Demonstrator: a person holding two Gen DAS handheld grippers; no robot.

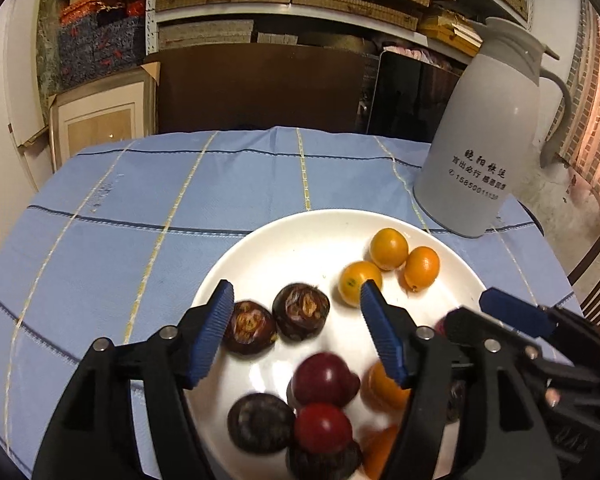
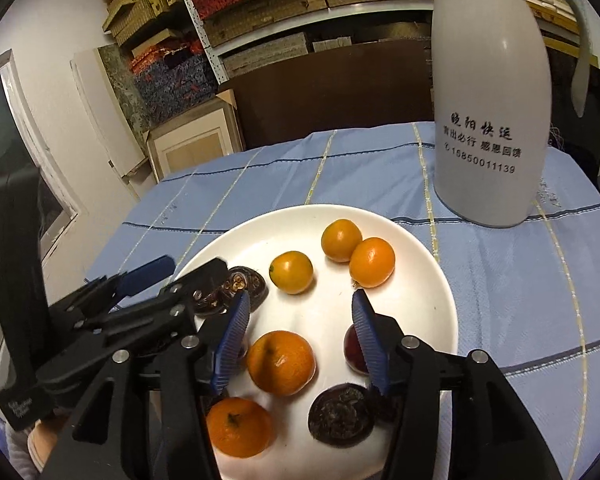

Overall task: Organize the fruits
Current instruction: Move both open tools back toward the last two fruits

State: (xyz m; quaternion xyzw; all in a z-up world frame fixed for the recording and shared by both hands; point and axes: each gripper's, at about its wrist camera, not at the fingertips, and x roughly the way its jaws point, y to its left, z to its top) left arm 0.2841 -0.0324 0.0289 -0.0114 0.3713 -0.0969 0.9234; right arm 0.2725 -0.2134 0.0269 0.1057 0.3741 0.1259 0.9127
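Fruits on plate; jug reads "15850011139".

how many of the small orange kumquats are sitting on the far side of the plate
3. Two kumquats touch each other at the back, one beside the other; the third sits apart to their left on the white plate. Grippers may hide others.

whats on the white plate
On the white plate: three kumquats, two mandarins, red plums and dark water chestnuts. The grippers cover its near edge.
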